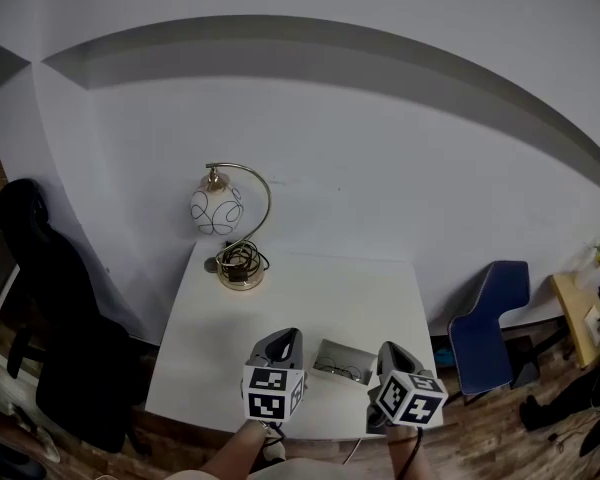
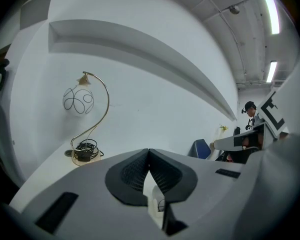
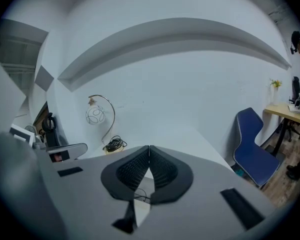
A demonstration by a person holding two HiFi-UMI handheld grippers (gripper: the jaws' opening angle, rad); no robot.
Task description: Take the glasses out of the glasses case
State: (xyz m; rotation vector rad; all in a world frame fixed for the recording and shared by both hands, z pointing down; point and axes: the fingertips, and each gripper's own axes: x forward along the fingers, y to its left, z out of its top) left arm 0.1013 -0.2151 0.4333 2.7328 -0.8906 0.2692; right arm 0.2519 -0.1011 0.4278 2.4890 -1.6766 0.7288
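On the near edge of the white table [image 1: 320, 288], the open glasses case [image 1: 345, 353] lies between the two grippers, with the glasses [image 1: 342, 371] inside it.

**Head view**
- The left gripper [image 1: 283, 340] stands just left of the case.
- The right gripper [image 1: 391, 352] stands just right of the case.
- Whether either gripper touches the case cannot be told from this view.
- A globe lamp [image 1: 217, 210] with a coiled cord on its brass base stands at the far left of the table, well apart from the case.
- A black office chair [image 1: 60, 308] stands left of the table and a blue chair [image 1: 492, 313] stands right of it.

**Left gripper view**
- The jaws of the left gripper [image 2: 149, 155] meet at their tips, and nothing is clamped between them.
- A white wall of the case [image 2: 152, 204] and part of a lens rim of the glasses [image 2: 161, 205] show through the gap behind the tips.
- This view alone shows a person [image 2: 249, 112] far off at the right.

**Right gripper view**
- The jaws of the right gripper [image 3: 149, 152] are likewise closed tip to tip and carry nothing.
- Thin wire of the glasses [image 3: 139, 196] shows below the pads.
- This view adds a wooden desk [image 3: 290, 111] beyond the blue chair [image 3: 254, 149].
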